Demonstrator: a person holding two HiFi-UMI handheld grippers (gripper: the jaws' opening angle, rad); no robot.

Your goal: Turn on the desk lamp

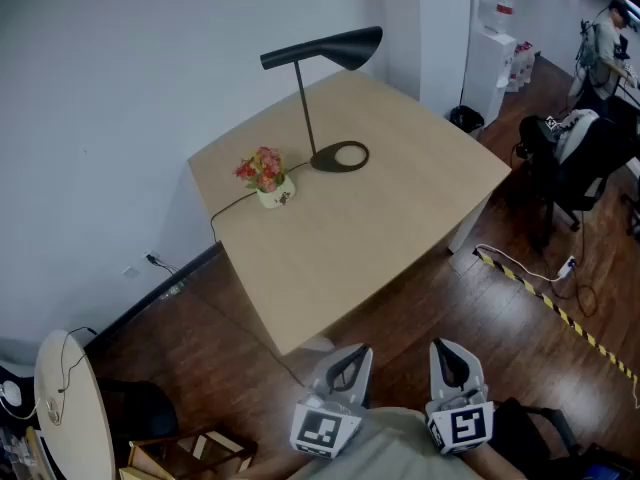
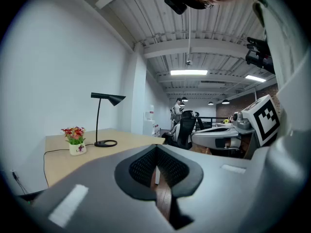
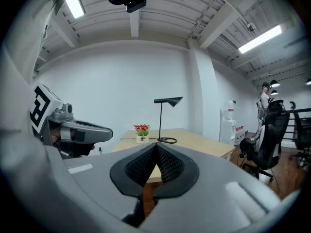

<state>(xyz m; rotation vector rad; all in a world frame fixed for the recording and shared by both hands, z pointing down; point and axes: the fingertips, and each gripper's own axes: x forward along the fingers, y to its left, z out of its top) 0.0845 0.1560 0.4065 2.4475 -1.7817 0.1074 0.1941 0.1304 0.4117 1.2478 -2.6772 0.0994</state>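
Desk lamp [image 1: 335,48]: black, thin stem, ring base, on tan table [image 1: 380,228], flower pot [image 1: 266,178] beside. Left gripper [image 1: 353,356], right gripper [image 1: 448,350]: jaws pressed together, empty.

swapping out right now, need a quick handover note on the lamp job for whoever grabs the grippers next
Left gripper: jaws shut, empty, held low by the body, short of the table.
Right gripper: the same, shut and empty.
Desk lamp: at the table's far side, ring base beside the small flower pot, cord running off the left edge.
Done: nothing; no glow shows at the shade.
Left: approach the lamp, find its switch (not visible from here) and press it.
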